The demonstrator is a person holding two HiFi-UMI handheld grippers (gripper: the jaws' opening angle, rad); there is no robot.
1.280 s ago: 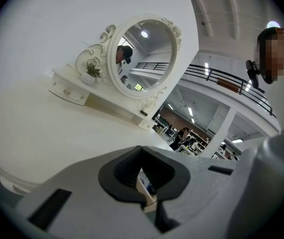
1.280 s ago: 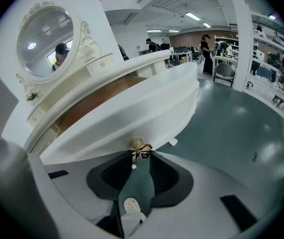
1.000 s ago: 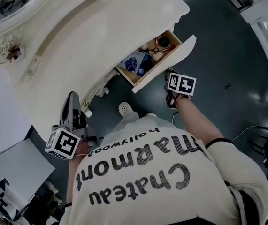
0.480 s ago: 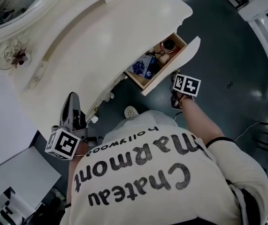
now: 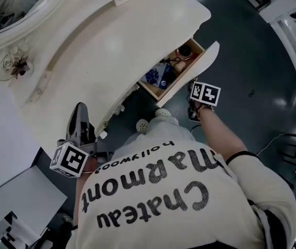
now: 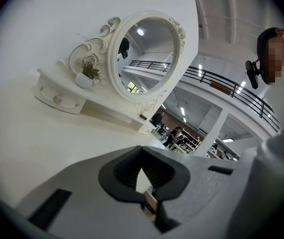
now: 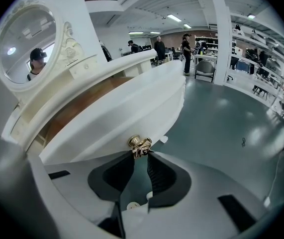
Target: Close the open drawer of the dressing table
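Observation:
The white dressing table (image 5: 101, 40) has its right drawer (image 5: 160, 90) pulled out, with a blue packet (image 5: 155, 75) and several small things inside. My right gripper (image 5: 192, 87) is at the curved white drawer front (image 5: 205, 61). In the right gripper view its jaws have just been closing, and the tips of the right gripper (image 7: 141, 153) now pinch the gold drawer knob (image 7: 140, 143). My left gripper (image 5: 80, 108) hangs by the table's front left edge. In the left gripper view the tips of the left gripper (image 6: 142, 151) meet with nothing between them.
An oval mirror (image 6: 144, 54), a small potted ornament (image 6: 88, 73) and a little shelf with drawers (image 6: 57, 96) stand on the tabletop. The person's shoes (image 5: 162, 113) are below the open drawer. Dark grey floor (image 5: 251, 45) spreads to the right, with white shelving (image 5: 293, 14) beyond.
The right gripper has stayed at the drawer front and the left by the table edge. The view has shifted slightly, and a second shoe now shows below the drawer.

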